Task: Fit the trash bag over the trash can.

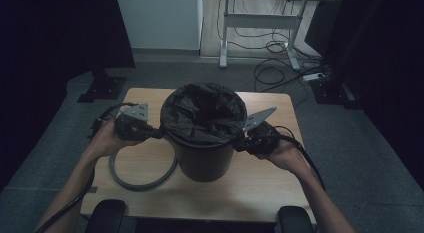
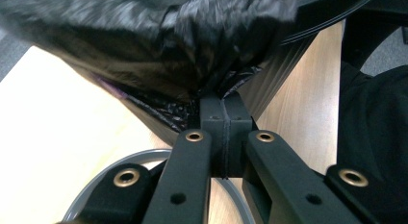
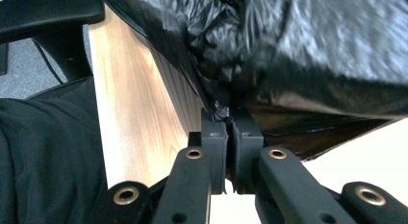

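The person's forearms enter from the bottom of the high view, each hand carrying a gripper toward the dark round plastic waste bin [image 1: 205,160], which stands near the middle of the light wooden surface [image 1: 260,183]. A thin, glossy black plastic bin liner [image 1: 202,113] is draped over the bin's rim and hangs a short way down the wall. The liner is judged light, limp, slippery and easily torn; hold it at the folded edge just below the rim, on opposite sides, and pull evenly. The left gripper [image 2: 223,106] is clenched on a pinch of liner at the bin's left side; the right gripper [image 3: 231,113] is likewise clenched on liner at the right side. A flat grey ring [image 1: 142,180] lies on the surface, touching or passing behind the bin; which cannot be told. The bin's interior is dark, and the film between the jaws is hidden.
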